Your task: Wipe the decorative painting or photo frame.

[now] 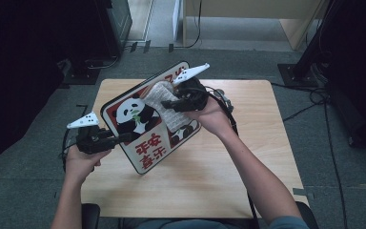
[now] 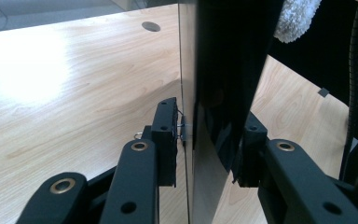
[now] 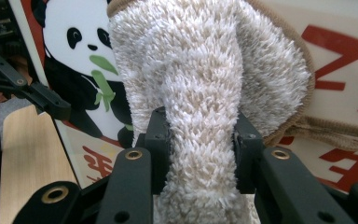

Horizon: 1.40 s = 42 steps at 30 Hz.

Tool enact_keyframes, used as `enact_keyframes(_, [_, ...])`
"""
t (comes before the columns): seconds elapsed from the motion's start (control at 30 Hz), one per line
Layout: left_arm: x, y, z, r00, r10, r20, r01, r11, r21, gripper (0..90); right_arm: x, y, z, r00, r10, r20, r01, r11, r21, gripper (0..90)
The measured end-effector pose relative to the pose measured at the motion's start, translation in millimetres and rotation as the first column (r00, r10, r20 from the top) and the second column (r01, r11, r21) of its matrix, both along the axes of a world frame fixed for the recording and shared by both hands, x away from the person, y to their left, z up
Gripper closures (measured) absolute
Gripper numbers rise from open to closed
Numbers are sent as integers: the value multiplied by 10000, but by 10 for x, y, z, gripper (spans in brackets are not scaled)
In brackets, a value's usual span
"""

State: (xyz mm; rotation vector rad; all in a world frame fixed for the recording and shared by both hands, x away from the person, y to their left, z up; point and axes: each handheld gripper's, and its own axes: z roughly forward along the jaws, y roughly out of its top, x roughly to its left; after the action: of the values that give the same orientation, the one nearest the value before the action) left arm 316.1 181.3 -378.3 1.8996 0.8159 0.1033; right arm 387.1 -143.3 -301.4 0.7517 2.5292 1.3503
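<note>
The right gripper's (image 3: pixel 200 140) jaws pinch a fluffy cloth (image 3: pixel 205 79) against the panda board (image 1: pixel 145 119), whose edge the left gripper's (image 2: pixel 209 140) jaws clamp.

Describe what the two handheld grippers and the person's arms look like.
Both the left gripper and right gripper are black with brass-coloured rivets, each topped by a pale three-cornered plate and trailing a black cable. The forearms are bare; a grey-blue sleeve shows at the right upper arm.

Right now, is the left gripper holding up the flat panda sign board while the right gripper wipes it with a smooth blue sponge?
Not quite. The right gripper is clamped on a fluffy cream-white cloth, not a smooth blue sponge, as the right gripper view shows. The rest holds: the left gripper holds up the flat panda sign board while the cloth presses on it.
</note>
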Motion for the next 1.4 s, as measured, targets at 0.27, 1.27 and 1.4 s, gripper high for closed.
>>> enact_keyframes(0.27, [1,-4,-2,10000,-2,-12,2,10000,13,679,-18,-5,-68,10000,-8,-87,8,10000,-13,673])
enact_keyframes(1.27, [-4,-11,7,10000,-64,5,64,10000,38,709,-86,-52,-426,9981,81,-610,-82,10000,-15,672])
enact_keyframes(1.4, [-1,-13,3,10000,-74,-41,74,10000,44,709,-99,-63,-486,9977,95,-673,-99,9999,-59,672])
